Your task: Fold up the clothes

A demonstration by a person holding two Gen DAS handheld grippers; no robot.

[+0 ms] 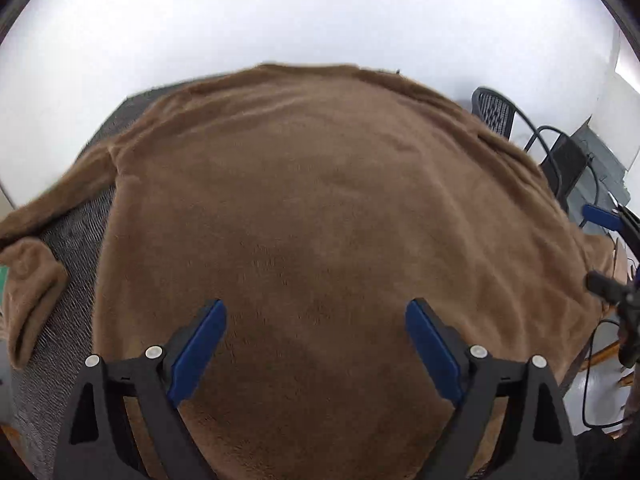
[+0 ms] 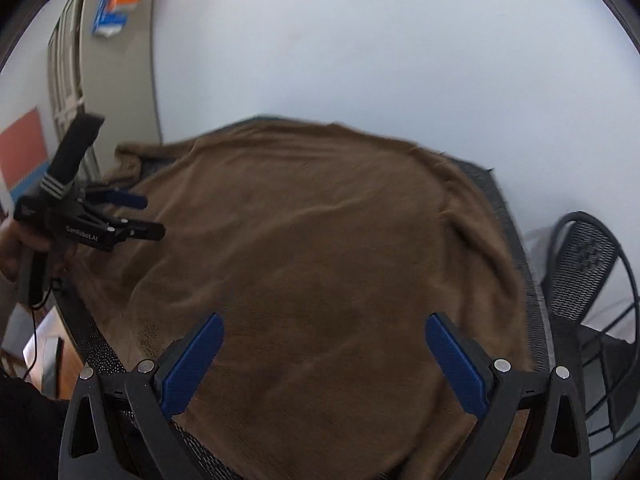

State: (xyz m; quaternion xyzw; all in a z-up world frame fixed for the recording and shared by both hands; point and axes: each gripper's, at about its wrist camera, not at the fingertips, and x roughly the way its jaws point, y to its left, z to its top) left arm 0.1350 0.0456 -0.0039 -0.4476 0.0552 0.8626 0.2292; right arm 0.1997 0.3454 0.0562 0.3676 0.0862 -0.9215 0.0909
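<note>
Left wrist view: the left gripper [image 1: 316, 312], black frame with blue finger pads, hangs above a fuzzy brown long-sleeved sweater [image 1: 320, 200], jaws spread wide, nothing between them. Sweater lies flat on a dark grey woven table mat [image 1: 76, 236], body spread out, one sleeve [image 1: 36, 248] trailing off to the left and doubled back on itself. At the far right edge the right gripper [image 1: 608, 248] pokes in, only partly seen. A black mesh metal chair [image 1: 496, 114] stands beyond the table.

Right wrist view: the right gripper [image 2: 324, 334] is likewise wide apart and empty, over the sweater's [image 2: 320, 240] body. The left gripper [image 2: 136, 216] shows at left, held by a hand [image 2: 12, 240], fingers parted, over the garment's left edge. Mat's [image 2: 500, 200] rim shows at right.

Step in hand, judged: picking grasp points for a first fold. Best to pinch at a seam or hem edge, taking both layers, both sides level, and straighten the crumpled sleeve first so the plush fabric does not bunch.

Writing: "GenRobot.AI" in white on the left gripper's body. Orange and blue wall sign [image 2: 118, 0], text unreadable.
</note>
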